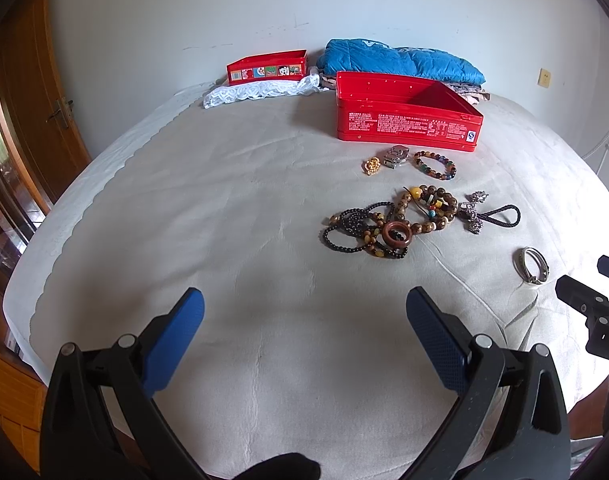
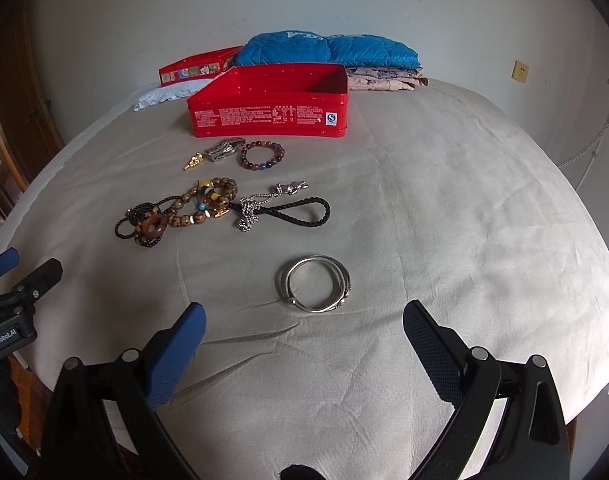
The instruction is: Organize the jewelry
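Note:
An open red tin [image 1: 408, 122] [image 2: 270, 110] stands on the bed with jewelry spread in front of it. A gold pendant [image 1: 371, 166] [image 2: 194, 161], a silver clasp piece [image 1: 396, 157] [image 2: 223, 149] and a multicolour bead bracelet [image 1: 435, 164] [image 2: 263, 154] lie nearest the tin. A tangle of wooden and black bead strings [image 1: 388, 222] [image 2: 176, 212] sits closer, beside a silver chain with a black braided cord [image 1: 490, 214] [image 2: 292, 210]. Silver bangles [image 1: 530, 265] [image 2: 314, 288] lie just ahead of my right gripper [image 2: 304, 322], which is open. My left gripper [image 1: 304, 306] is open over bare sheet.
A second red tin [image 1: 266, 66] [image 2: 196, 66] rests on white lace [image 1: 260, 91] at the back. Folded blue and patterned clothes [image 1: 400, 65] [image 2: 328, 54] lie behind the open tin. A wooden door [image 1: 36, 92] is at left, a wall behind the bed.

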Demonstrator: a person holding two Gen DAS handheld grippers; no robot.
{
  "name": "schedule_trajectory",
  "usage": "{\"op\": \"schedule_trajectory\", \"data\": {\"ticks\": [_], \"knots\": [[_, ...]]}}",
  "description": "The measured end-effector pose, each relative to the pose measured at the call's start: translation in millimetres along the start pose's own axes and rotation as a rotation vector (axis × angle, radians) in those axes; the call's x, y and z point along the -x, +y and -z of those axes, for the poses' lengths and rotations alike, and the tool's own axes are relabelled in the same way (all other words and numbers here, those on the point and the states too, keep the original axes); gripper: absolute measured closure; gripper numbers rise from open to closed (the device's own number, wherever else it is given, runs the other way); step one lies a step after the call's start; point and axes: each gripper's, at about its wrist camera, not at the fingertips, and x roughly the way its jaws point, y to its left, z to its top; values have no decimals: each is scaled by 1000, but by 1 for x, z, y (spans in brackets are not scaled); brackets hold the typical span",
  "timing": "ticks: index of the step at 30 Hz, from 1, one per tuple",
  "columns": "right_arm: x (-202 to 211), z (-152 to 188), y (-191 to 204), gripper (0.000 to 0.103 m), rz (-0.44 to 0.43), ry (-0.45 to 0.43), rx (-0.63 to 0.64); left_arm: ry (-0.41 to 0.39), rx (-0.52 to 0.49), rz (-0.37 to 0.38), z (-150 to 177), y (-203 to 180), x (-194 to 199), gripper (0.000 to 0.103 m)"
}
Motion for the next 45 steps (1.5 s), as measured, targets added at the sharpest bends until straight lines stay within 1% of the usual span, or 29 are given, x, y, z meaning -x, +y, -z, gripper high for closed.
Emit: {"op": "schedule_trajectory", "data": {"ticks": [7,32,39,45], "knots": [[0,-1,-3,4,1,1,1,0,2,-4,0,1,-7,3],[0,1,2,4,1,2,2,1,2,-3,0,2,-7,3],[7,0,3,4,0,2,3,2,2,-2,0,2,-7,3],[-1,0,3,4,-6,-2,9,1,0,-4,2,3,-8,3]]}}
